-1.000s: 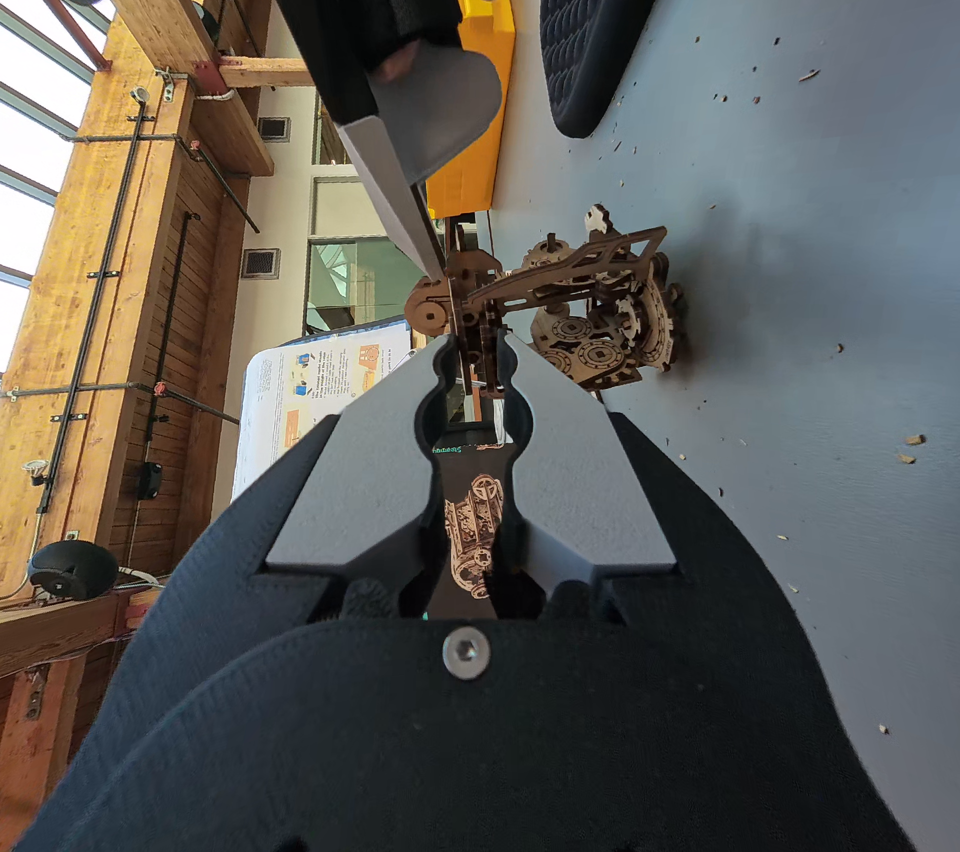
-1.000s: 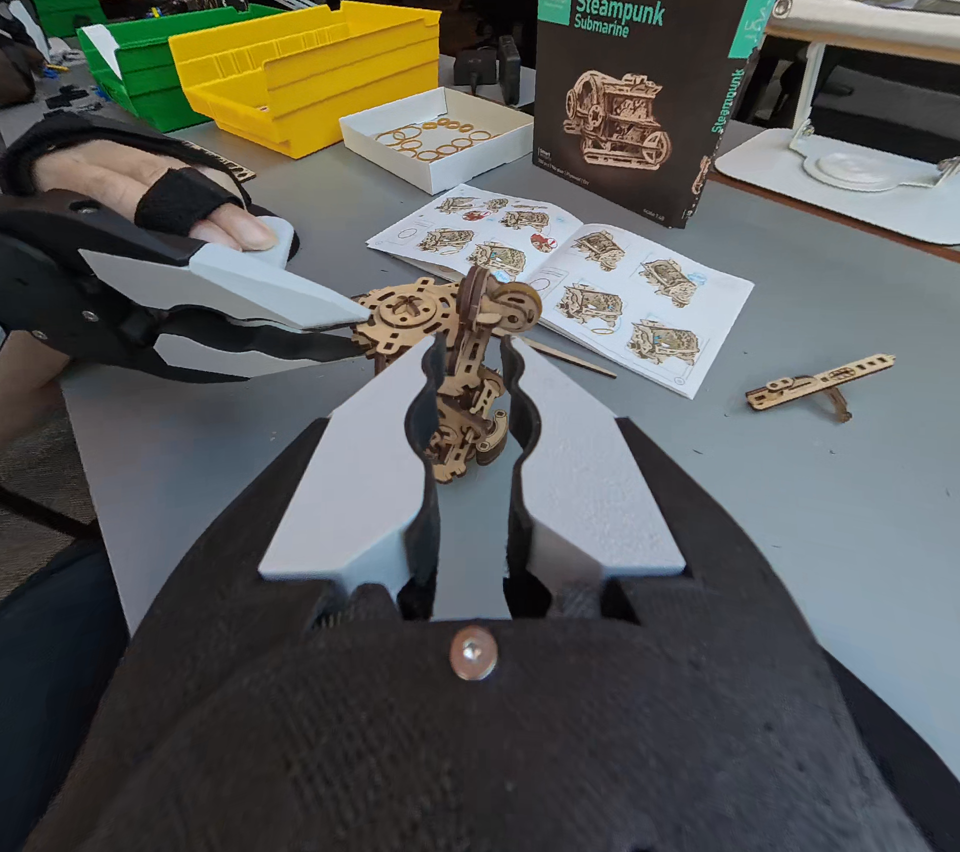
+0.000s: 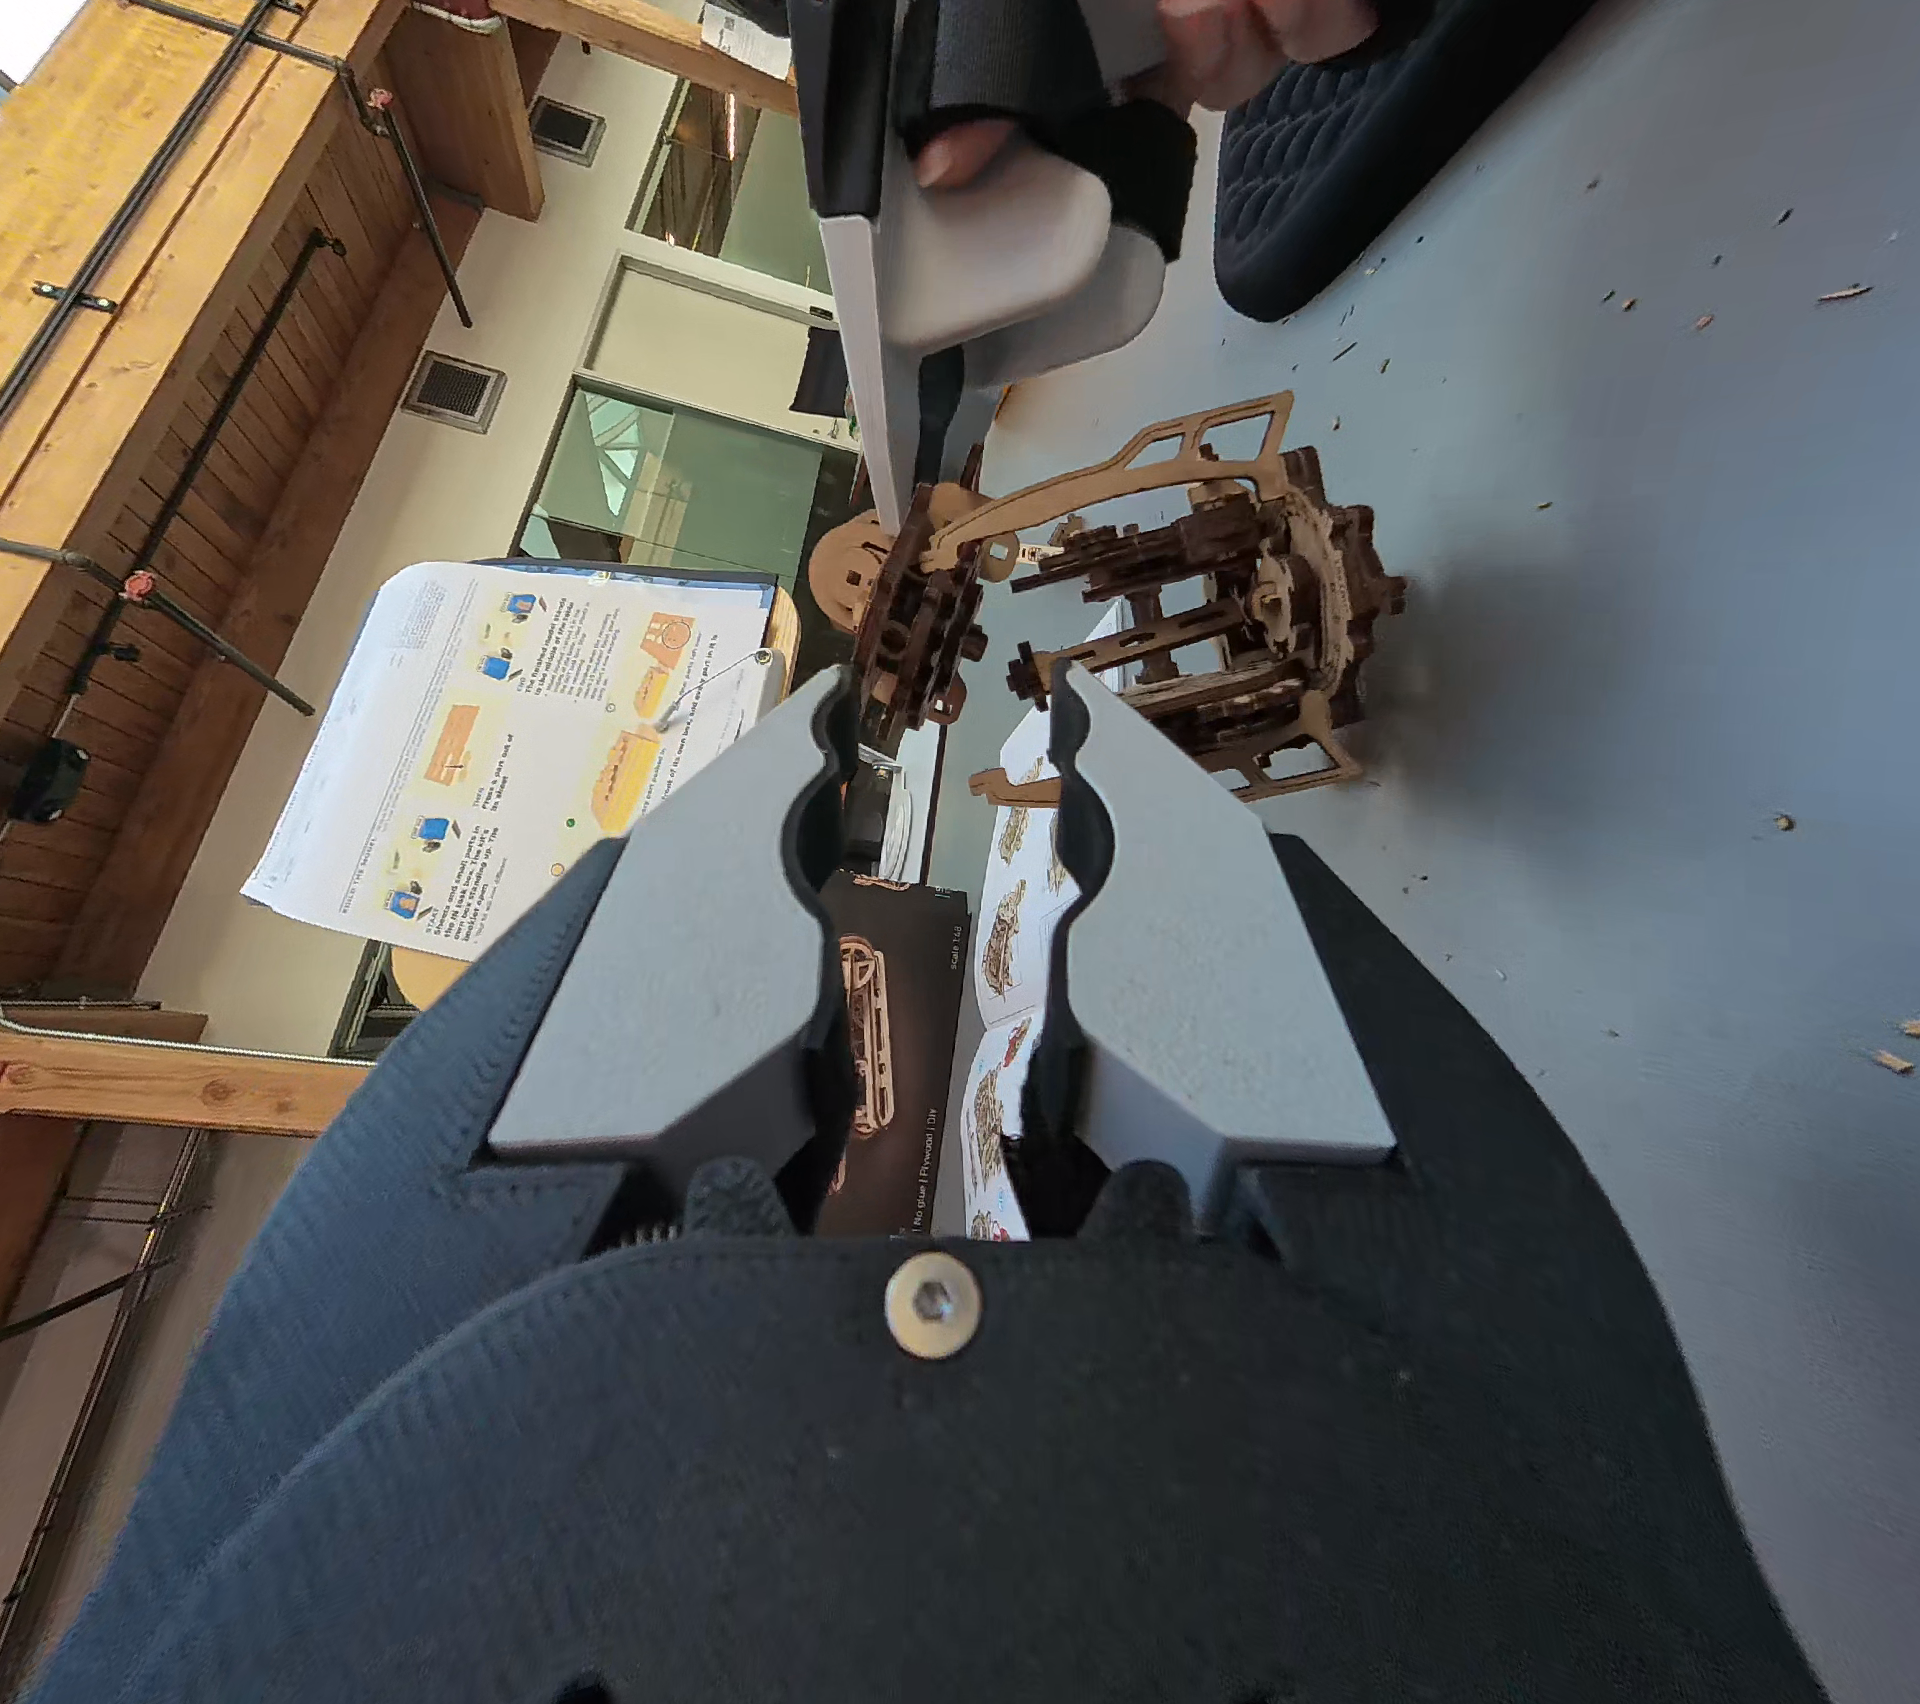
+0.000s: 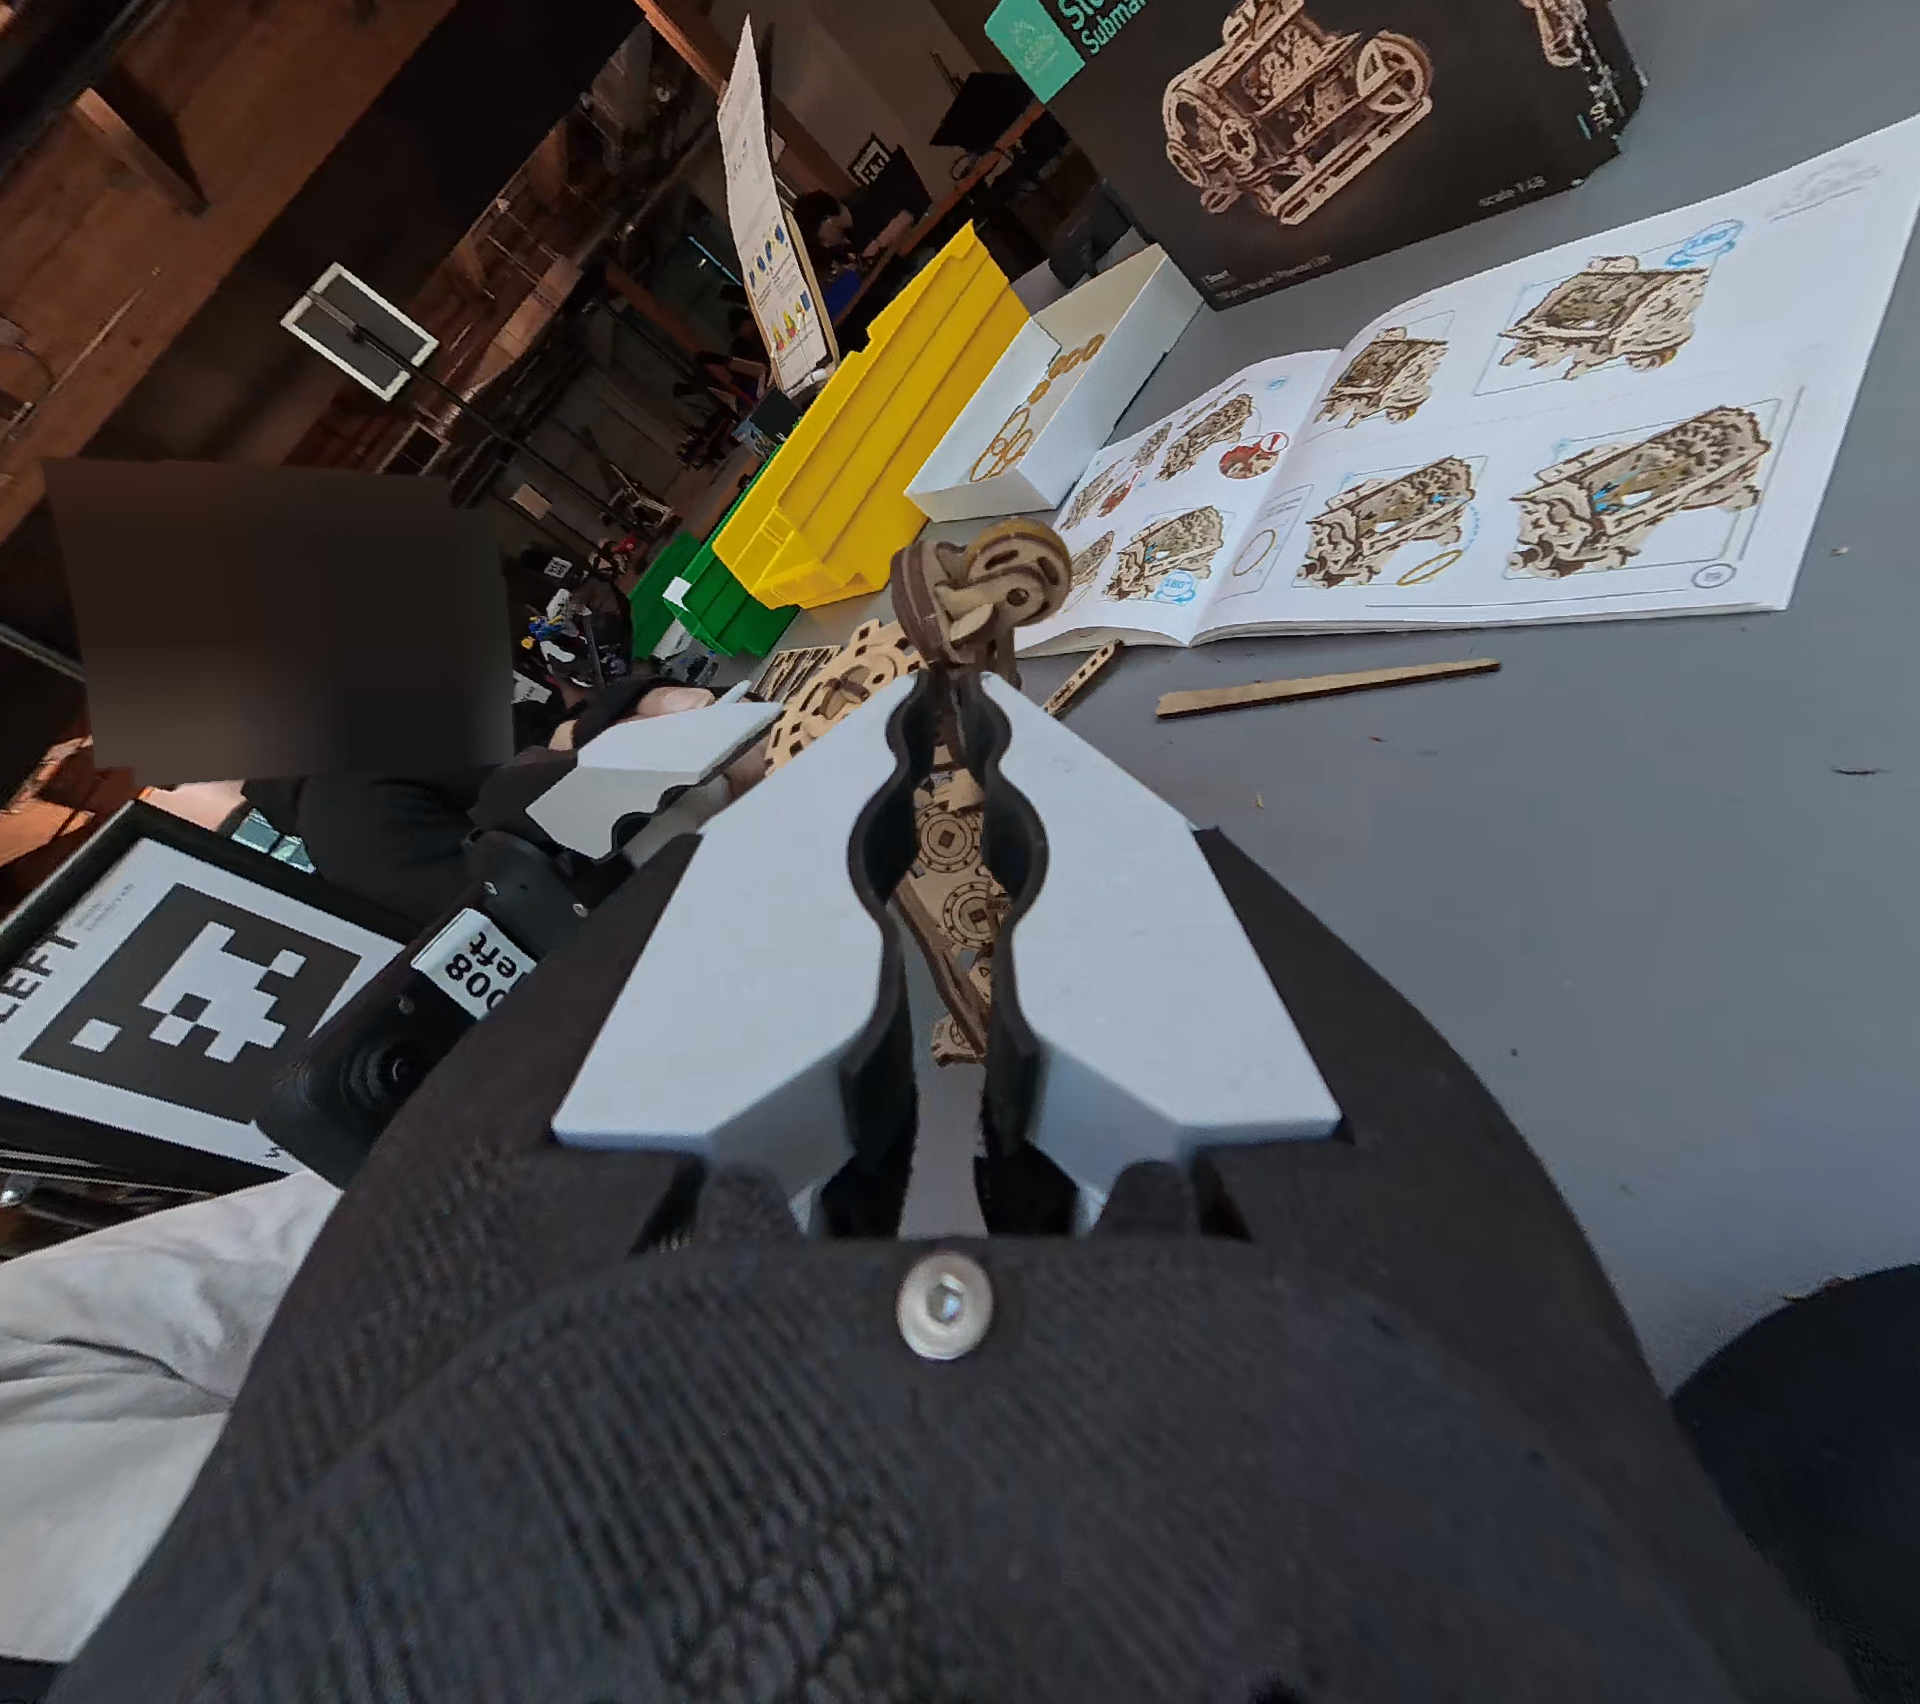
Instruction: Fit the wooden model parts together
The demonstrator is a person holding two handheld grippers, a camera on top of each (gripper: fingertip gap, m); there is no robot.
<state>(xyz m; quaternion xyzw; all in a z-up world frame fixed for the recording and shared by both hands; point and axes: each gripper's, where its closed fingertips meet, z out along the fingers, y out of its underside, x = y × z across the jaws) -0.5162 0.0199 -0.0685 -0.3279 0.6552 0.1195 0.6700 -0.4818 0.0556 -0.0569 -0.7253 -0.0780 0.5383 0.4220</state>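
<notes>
So the grey table point(image 4: 1558, 875) holds 1 dark kit box point(image 4: 1299, 44), 1 open instruction booklet point(image 4: 1455, 459), 1 yellow bin point(image 4: 883, 428), 1 green bin point(image 4: 707, 584) that I can see and 1 white tray point(image 4: 1081, 376) of rings. The 1 wooden model point(image 3: 1195, 615) sits on the table just in front of the booklet, between the 2 grippers. Big change from a second ago: they've swapped jobs. The right gripper point(image 4: 951, 688), which was open around the model, is now pinched tight on its thin upright end by the little wheel. The left gripper point(image 3: 951, 698), which was closed on it, now has its fingers apart and has backed off, touching nothing. My guess is the left is freed up to fetch the next piece, maybe the 1 long loose strip point(image 4: 1320, 686) lying near the booklet.
</notes>
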